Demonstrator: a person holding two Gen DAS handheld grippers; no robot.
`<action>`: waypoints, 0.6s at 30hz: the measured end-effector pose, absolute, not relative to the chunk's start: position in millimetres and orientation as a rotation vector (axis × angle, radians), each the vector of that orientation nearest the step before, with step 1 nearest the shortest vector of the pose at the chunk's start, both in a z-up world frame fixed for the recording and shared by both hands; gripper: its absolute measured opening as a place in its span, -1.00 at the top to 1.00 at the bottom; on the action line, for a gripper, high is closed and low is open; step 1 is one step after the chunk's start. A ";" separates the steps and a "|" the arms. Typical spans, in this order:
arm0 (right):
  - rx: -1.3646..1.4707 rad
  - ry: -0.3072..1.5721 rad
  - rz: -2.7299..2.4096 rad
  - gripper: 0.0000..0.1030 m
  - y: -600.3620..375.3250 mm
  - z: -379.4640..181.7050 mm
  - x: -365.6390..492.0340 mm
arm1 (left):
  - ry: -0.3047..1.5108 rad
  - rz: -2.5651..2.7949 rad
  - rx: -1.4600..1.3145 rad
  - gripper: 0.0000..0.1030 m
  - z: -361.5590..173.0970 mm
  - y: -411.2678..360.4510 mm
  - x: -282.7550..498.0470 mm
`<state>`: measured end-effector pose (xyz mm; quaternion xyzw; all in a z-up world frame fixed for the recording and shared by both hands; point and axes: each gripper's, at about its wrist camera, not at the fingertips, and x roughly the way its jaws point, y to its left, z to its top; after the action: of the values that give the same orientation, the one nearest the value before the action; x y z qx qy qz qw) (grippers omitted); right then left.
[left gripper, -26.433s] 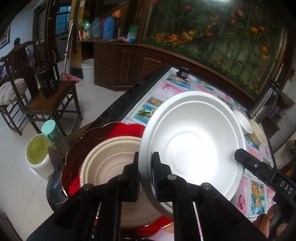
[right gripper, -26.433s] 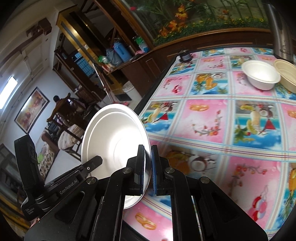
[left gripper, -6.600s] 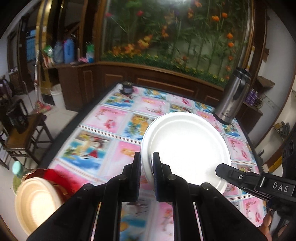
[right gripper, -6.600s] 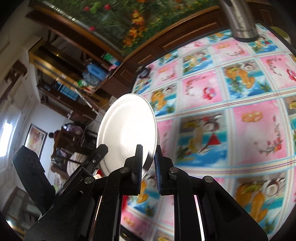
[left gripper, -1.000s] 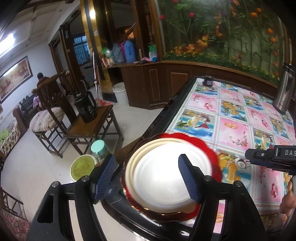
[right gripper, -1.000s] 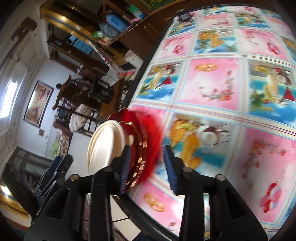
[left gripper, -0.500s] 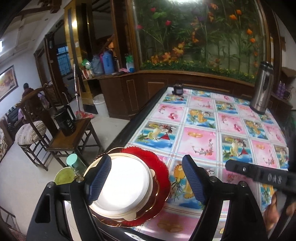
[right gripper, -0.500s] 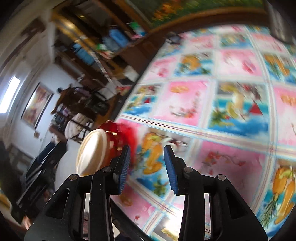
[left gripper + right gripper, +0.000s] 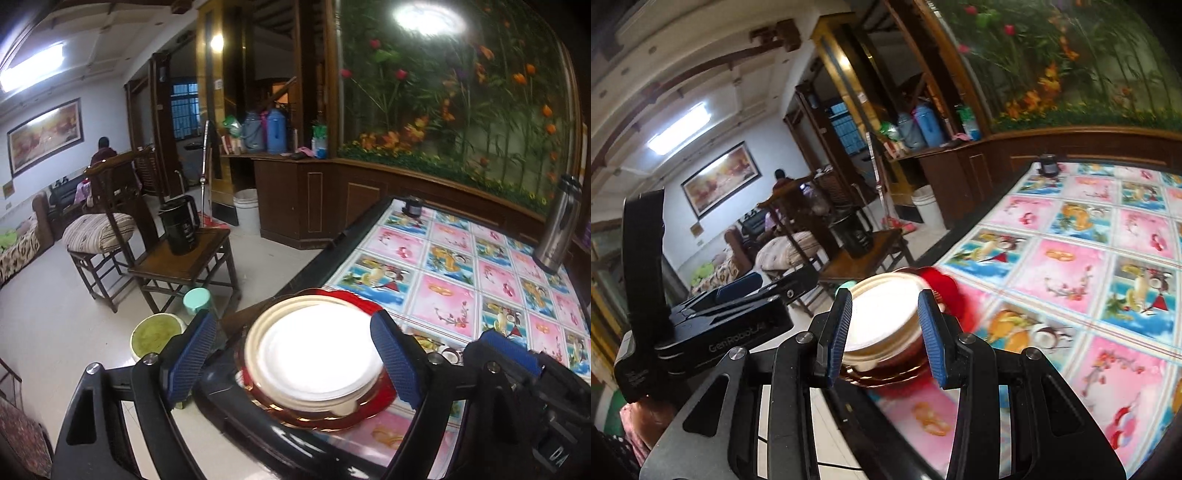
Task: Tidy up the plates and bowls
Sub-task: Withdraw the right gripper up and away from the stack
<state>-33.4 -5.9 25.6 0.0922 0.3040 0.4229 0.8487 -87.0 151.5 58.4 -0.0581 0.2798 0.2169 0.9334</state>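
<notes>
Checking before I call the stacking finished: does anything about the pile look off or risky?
The stack sits on the red platter at the table's corner, the platter's rim seeming to reach over the edge. The white plate lies slightly off-centre on the cream one. Nothing spilled.

Stacked plates at the table's corner
White plate [image 9: 317, 354] lies flat atop a cream plate [image 9: 255, 343], both nested on a red scalloped platter [image 9: 373, 402].

Two black handheld grippers: the left gripper [image 9: 293, 354] and the right gripper [image 9: 885, 332] each carry ribbed blue finger pads [image 9: 840, 328], silver screws and angular cut-out frames, one body printed "GenRobot.AI" in grey lettering.
</notes>
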 end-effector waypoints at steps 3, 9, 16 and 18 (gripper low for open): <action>0.169 0.642 0.911 0.27 8.6 25.9 -43.5 | 0.558 0.459 -0.141 -0.74 58.3 162.2 -97.7; 0.112 0.635 0.910 0.27 31.5 23.9 -62.8 | 0.546 0.470 -0.197 -0.99 49.6 179.8 -112.2; 0.092 0.683 0.871 0.27 41.1 14.4 -67.5 | 0.583 0.456 -0.244 -0.99 30.3 187.0 -114.8; 0.094 0.686 0.863 0.27 41.4 13.2 -66.8 | 0.582 0.457 -0.250 -0.99 26.9 187.5 -116.1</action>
<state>-66.8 41.4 13.2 0.0445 0.3260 0.4100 0.8507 -116.1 187.5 26.9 -0.1219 0.2837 0.2228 0.9247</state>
